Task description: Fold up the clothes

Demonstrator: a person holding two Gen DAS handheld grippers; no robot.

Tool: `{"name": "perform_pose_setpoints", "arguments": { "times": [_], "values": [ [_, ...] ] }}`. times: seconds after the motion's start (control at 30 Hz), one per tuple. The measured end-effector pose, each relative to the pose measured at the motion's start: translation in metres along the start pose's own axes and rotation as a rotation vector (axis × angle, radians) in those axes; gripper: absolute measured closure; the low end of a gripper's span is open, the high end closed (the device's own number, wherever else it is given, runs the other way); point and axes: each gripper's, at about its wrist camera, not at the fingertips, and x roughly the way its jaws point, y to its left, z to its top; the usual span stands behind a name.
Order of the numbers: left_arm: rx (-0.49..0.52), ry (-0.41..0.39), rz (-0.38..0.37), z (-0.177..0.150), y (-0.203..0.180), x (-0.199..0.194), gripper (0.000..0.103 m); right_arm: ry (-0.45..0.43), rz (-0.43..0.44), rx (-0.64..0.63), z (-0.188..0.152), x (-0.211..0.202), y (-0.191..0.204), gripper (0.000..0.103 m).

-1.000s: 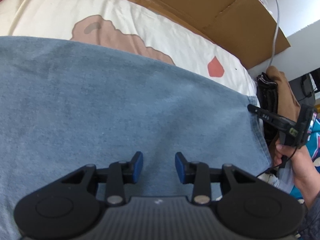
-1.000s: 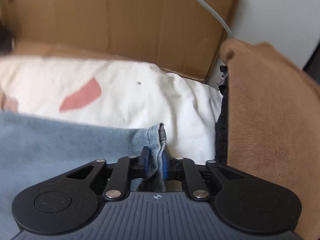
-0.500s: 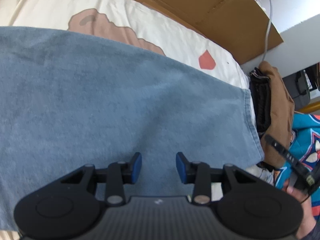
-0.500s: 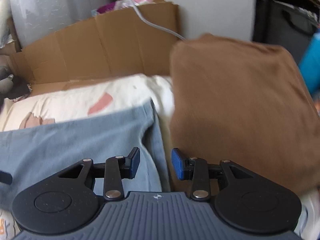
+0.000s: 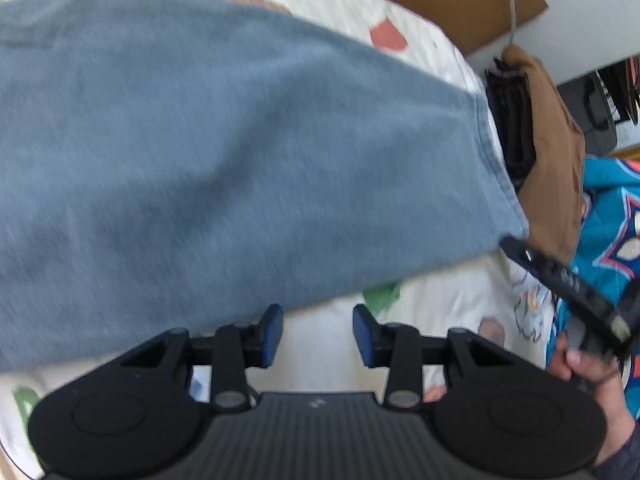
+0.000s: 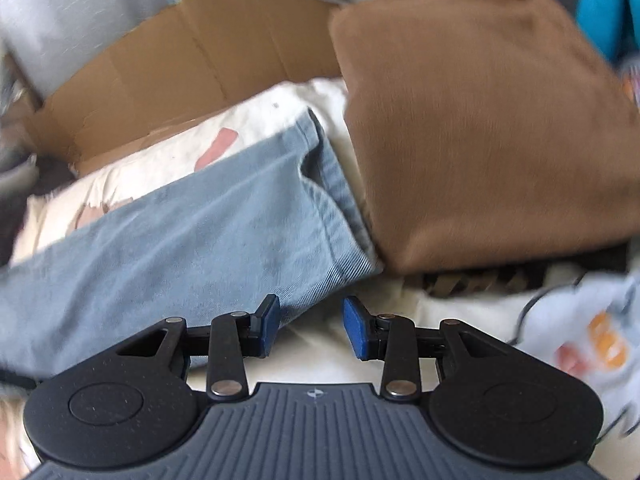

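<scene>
Both tongs released, holding nothing. Left tongs [image 5: 317, 334] and right tongs [image 6: 311, 326] sat at the near edge of the jeans [image 6: 192, 236], which lay flat on the sheet [image 5: 448, 300], hem beside the brown stack [image 6: 480, 128].

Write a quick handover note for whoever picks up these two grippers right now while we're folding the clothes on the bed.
Left gripper: open, empty, at the near edge of the blue jeans.
Right gripper: open, empty, just short of the jeans' hem.
Jeans lie flat across the patterned sheet, hem end beside the folded brown garment, which sits on a dark folded one.
Done: brown garment folded.
Left: fold the jeans; a light printed garment lies at the right.
</scene>
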Motion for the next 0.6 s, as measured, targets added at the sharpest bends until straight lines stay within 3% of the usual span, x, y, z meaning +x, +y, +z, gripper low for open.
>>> {"name": "perform_pose_setpoints", "arguments": {
  "times": [0.13, 0.17, 0.27, 0.3, 0.6],
  "values": [
    [0.045, 0.039, -0.001, -0.010, -0.010, 0.014, 0.063, 0.022, 0.092, 0.095, 0.009, 0.016, -0.008, 0.062],
    [0.058, 0.044, -0.001, -0.011, -0.013, 0.017, 0.063, 0.021, 0.107, 0.091, 0.012, 0.017, -0.008, 0.066],
    [0.093, 0.038, -0.001, -0.012, -0.020, 0.020, 0.062, 0.031, 0.128, 0.071, 0.018, 0.015, -0.006, 0.093],
    [0.097, 0.034, -0.002, -0.011, -0.021, 0.021, 0.062, 0.036, 0.132, 0.070, 0.021, 0.014, -0.006, 0.096],
    [0.139, 0.000, -0.018, -0.007, -0.034, 0.029, 0.062, -0.001, 0.182, 0.176, 0.048, 0.010, -0.006, 0.099]
  ]
}}
